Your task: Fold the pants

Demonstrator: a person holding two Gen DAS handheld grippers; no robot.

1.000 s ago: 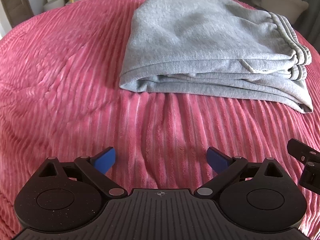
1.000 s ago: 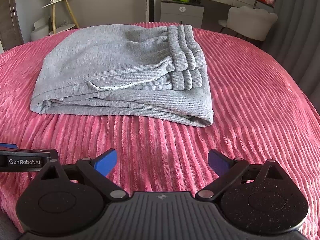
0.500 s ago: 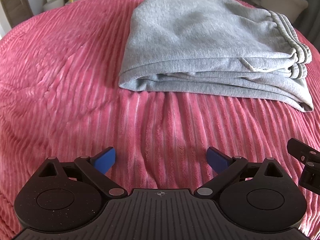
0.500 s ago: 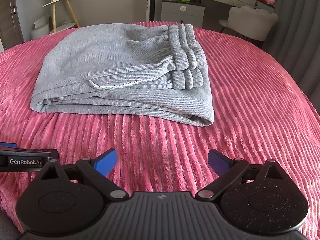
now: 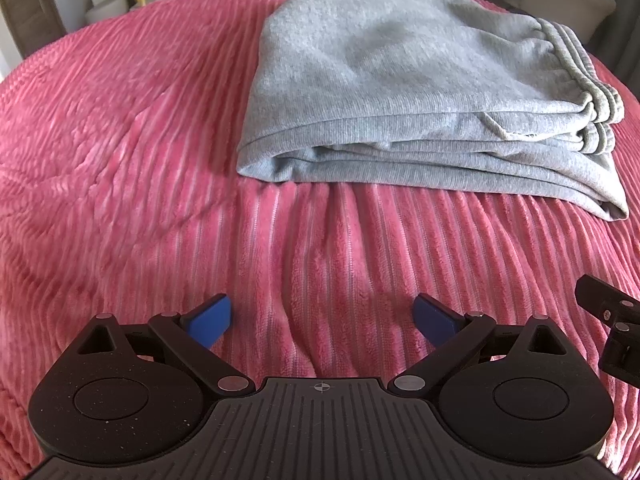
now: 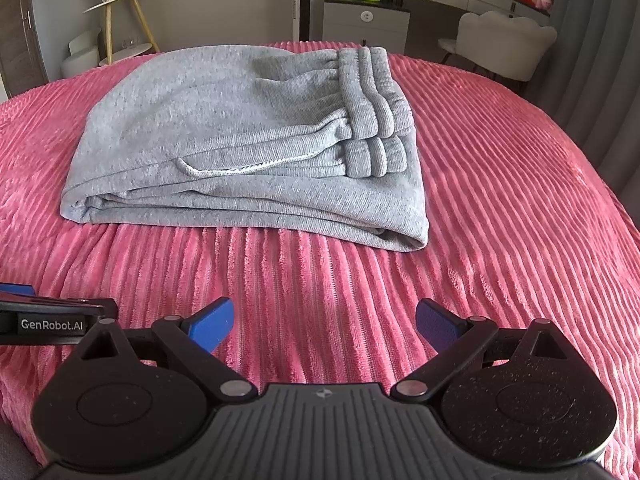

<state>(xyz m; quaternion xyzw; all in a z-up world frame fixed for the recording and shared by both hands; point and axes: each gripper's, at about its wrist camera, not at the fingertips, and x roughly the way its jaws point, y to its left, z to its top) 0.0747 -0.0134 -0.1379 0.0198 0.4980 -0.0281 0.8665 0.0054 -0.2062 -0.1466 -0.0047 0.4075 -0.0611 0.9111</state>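
Pants [image 6: 248, 148]: grey sweatpants lay folded in a flat, layered stack on the pink bedspread [image 6: 500, 208], toward its far side; well apart from both grippers.
Waistband [image 6: 372, 96]: ribbed elastic band sat on the stack's right end, doubled over itself in two tiers.
Drawcord [image 6: 224, 170]: a pale cord trailed along the near face of the stack, just under the top layer.
Folded edges: several layers showed along the near side; the lowest layer stuck out at the right corner.
Left gripper [image 5: 322, 318]: blue fingers [image 5: 210, 316] were spread wide with nothing between them; it hovered above bare bedspread, short of the stack's left end.
Right gripper [image 6: 325, 319]: fingers likewise spread wide and empty, facing the stack's near edge from in front.
Grippers together: side by side; the left one's body showed at the left margin of the right wrist view.
Bedspread: ribbed plush, slightly rumpled in front of the stack.
Surroundings: white chair [image 6: 504, 44], grey drawer unit [image 6: 366, 20] and a small side table [image 6: 116, 0] stood beyond the bed.
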